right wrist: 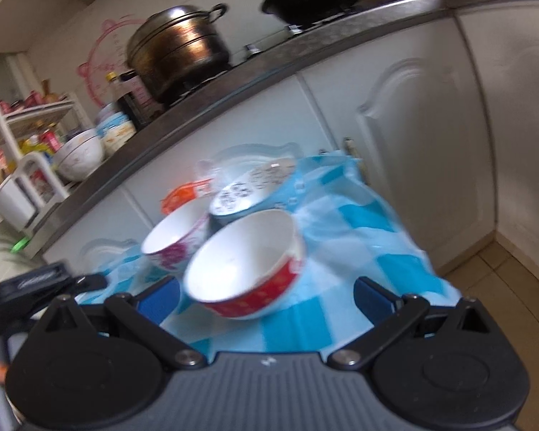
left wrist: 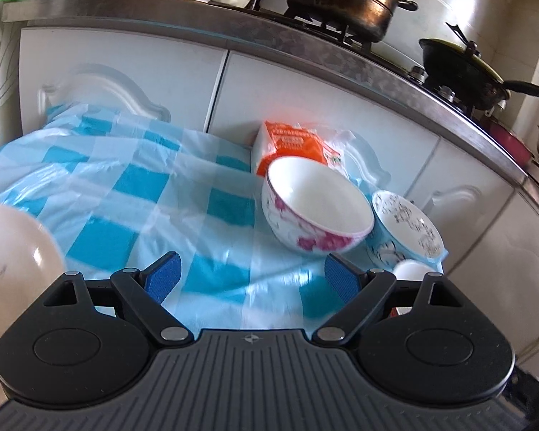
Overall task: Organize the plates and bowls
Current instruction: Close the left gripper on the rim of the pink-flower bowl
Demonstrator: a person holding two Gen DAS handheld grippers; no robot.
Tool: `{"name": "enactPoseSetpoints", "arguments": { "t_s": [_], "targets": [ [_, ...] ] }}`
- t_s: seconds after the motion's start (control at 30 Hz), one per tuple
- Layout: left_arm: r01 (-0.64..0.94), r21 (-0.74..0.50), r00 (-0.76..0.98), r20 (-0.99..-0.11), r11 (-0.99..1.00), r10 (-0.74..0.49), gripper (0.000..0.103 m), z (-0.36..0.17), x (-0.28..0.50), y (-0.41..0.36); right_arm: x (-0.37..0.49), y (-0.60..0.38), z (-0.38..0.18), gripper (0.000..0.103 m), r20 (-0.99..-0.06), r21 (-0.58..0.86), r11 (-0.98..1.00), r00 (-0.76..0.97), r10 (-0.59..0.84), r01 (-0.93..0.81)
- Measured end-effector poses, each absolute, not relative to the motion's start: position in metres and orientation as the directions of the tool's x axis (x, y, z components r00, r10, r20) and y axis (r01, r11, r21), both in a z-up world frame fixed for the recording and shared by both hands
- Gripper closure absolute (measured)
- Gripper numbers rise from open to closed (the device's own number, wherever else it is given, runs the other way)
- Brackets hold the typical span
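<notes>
The sorting looks barely begun, as far as these views tell. Three bowls sit loose on the blue-checked cloth (left wrist: 133,186), none nested: the pink-flowered bowl (left wrist: 316,208), the blue patterned bowl (left wrist: 408,228) just beside it and perhaps touching, and the red-banded bowl (right wrist: 246,269) nearest the right gripper (right wrist: 267,294). An orange packet (left wrist: 293,145) lies behind them. More bowls (right wrist: 81,158) are already on the counter (left wrist: 197,18) above. A pale rounded object at the left view's edge may be another dish; it is cropped.

The left gripper (left wrist: 251,280) has its jaws wide, holding nothing. The right gripper's jaws are equally wide; blur makes it unclear whether they straddle the red-banded bowl, but they are not clamped on it.
</notes>
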State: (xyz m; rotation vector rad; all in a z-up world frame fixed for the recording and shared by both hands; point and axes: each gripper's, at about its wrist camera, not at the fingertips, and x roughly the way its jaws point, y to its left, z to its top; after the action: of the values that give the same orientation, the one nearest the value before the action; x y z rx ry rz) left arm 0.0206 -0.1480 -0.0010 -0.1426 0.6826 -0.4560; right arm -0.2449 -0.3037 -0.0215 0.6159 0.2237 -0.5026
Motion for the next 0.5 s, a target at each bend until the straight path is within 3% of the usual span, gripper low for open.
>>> {"name": "enactPoseSetpoints", "arguments": {
  "t_s": [0.5],
  "targets": [
    [0.314, -0.268, 0.707, -0.574, 0.911, -0.413, 0.000, -0.006, 0.090, -0.176, -0.142, -0.327, 0.020, 0.003, -0.276, 0.609, 0.749, 0.955, -0.110, 0.262]
  ]
}}
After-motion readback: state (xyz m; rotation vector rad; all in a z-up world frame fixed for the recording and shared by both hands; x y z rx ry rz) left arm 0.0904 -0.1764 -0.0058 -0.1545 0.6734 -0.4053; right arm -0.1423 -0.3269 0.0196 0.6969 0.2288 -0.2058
